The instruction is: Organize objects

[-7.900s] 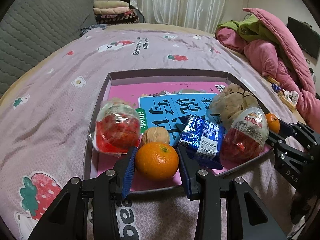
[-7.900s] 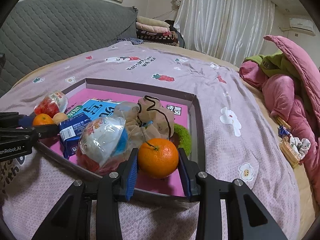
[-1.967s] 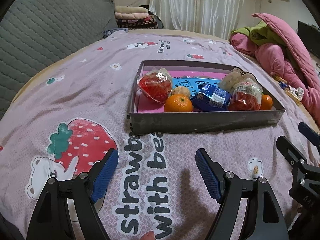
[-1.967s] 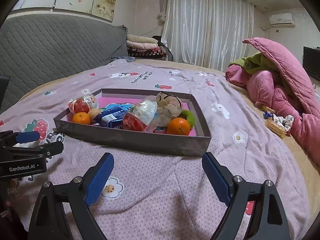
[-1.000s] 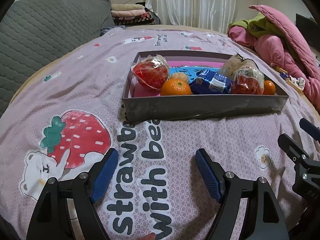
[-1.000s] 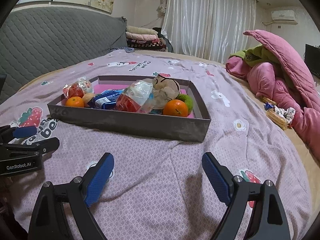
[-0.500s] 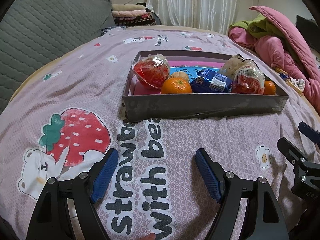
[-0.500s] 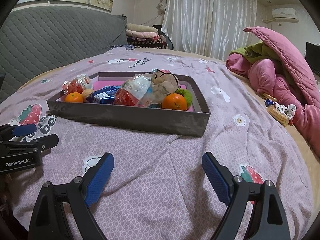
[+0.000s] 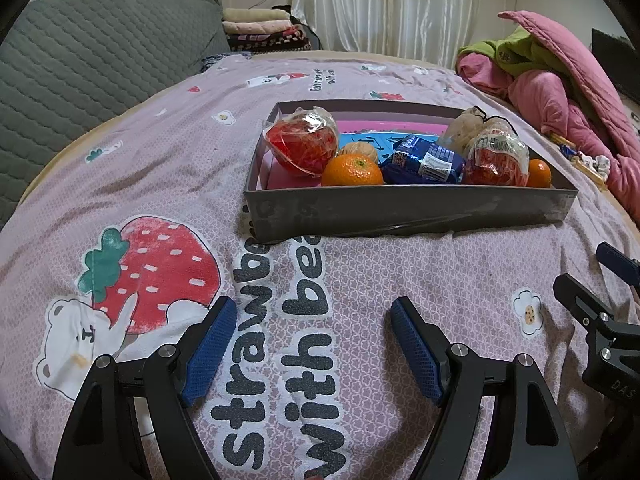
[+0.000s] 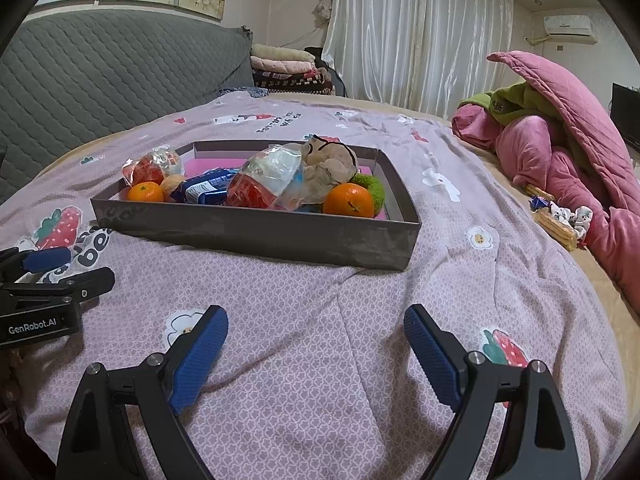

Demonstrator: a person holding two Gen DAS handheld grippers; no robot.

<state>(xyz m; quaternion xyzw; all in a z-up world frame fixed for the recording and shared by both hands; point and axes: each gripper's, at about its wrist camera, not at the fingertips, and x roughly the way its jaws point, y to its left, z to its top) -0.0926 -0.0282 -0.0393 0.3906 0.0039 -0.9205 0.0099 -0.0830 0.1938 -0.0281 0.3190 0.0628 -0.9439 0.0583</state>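
Tray centre frame, on bed | holds oranges, red packs, blue pack | left gripper wide, empty | right gripper wide, empty

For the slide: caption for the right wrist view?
Open right gripper hovers over the bedspread, short of the grey tray of oranges and snacks.

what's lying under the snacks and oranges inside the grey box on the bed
A pink sheet lines the grey box, with a blue printed booklet on it. The snacks cover most of both, so its full print stays hidden.
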